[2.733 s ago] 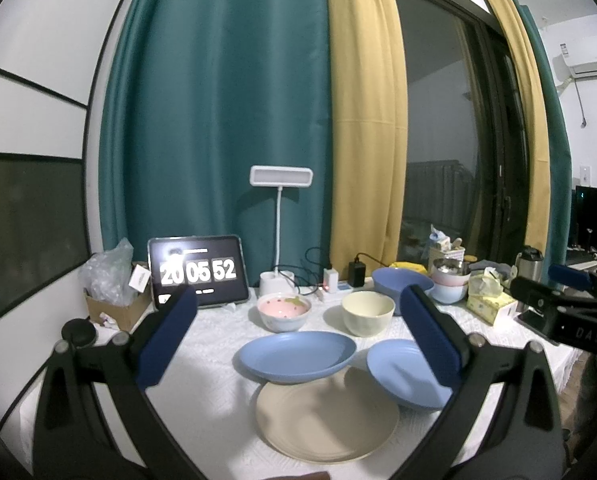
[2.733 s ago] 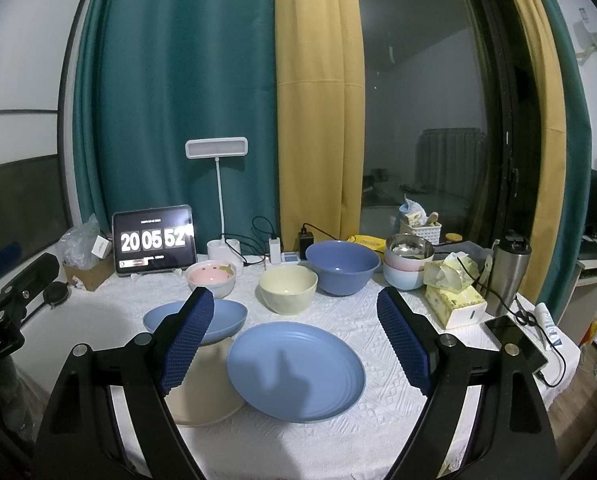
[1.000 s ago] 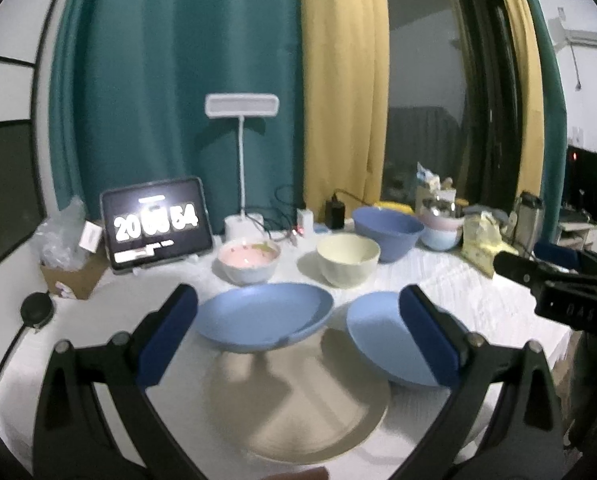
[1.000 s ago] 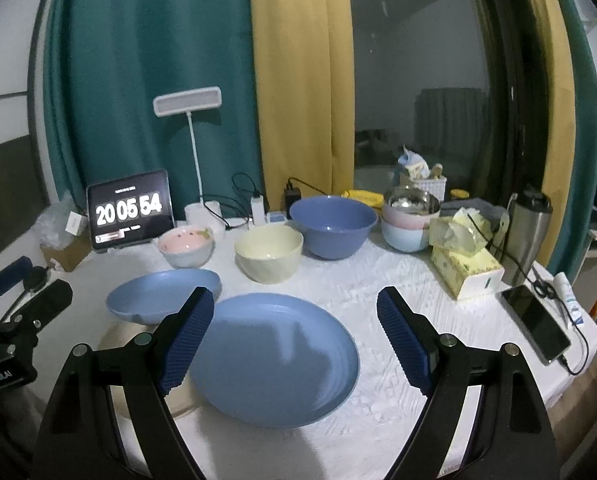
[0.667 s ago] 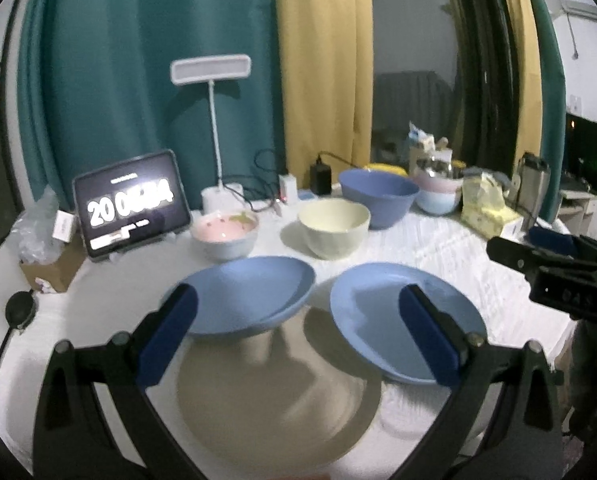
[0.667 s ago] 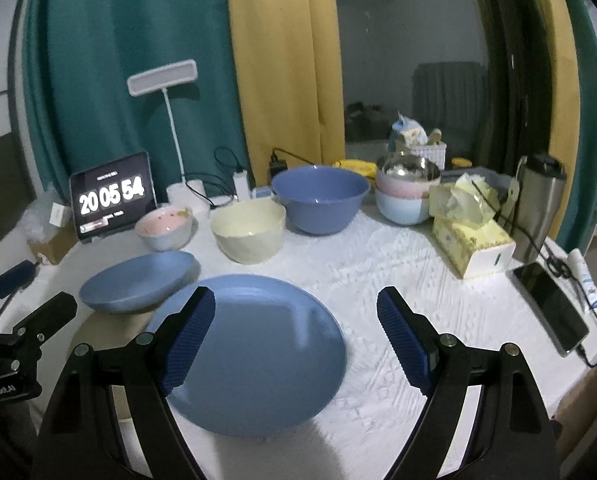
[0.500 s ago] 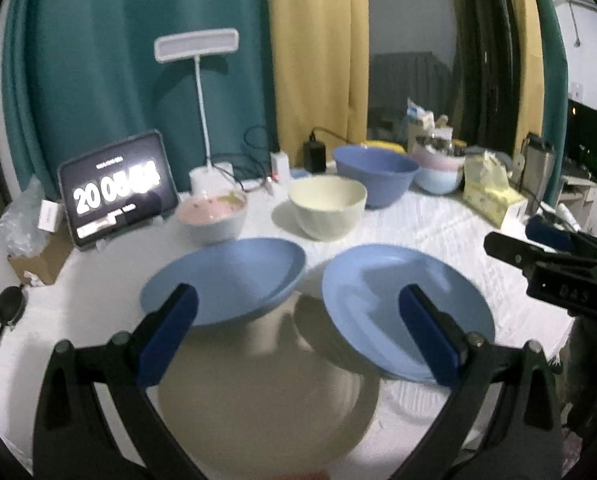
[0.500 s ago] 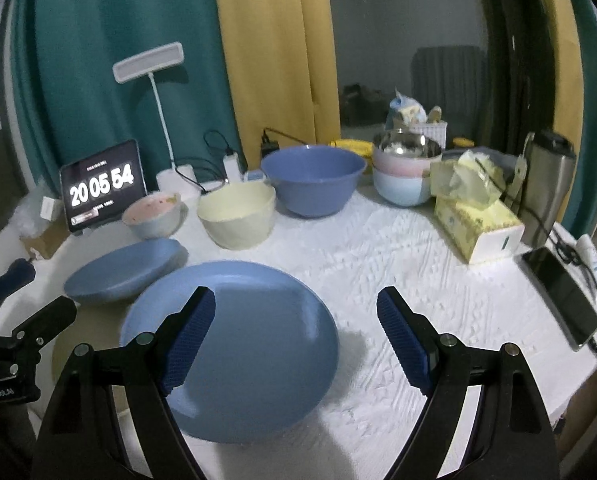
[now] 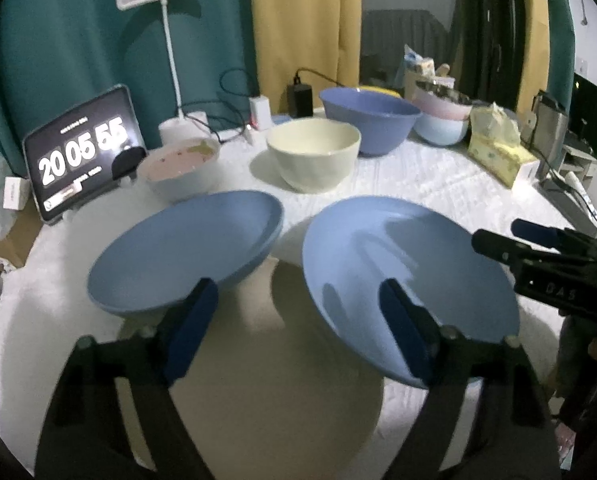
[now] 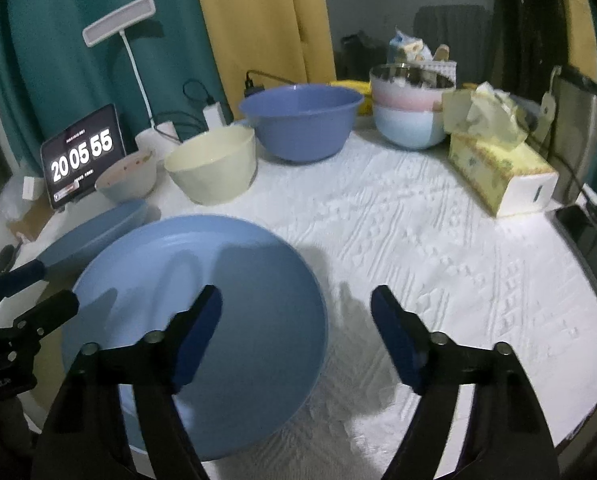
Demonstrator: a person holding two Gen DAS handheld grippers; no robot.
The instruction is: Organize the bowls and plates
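On the tabletop up front | right gripper fingers apart, just been closing, nothing pinched, rim of flat blue plate between | left gripper same over beige plate | pinch rims squarely, plates look slippery

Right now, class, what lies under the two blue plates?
A beige plate lies under both blue plates, which overlap its edges. Its covered rim and the tablecloth beneath stay hidden.

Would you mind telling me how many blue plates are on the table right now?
2. One blue plate lies left, overlapping the cream plate; the other blue plate lies right, also overlapping it. More could be hidden beneath.
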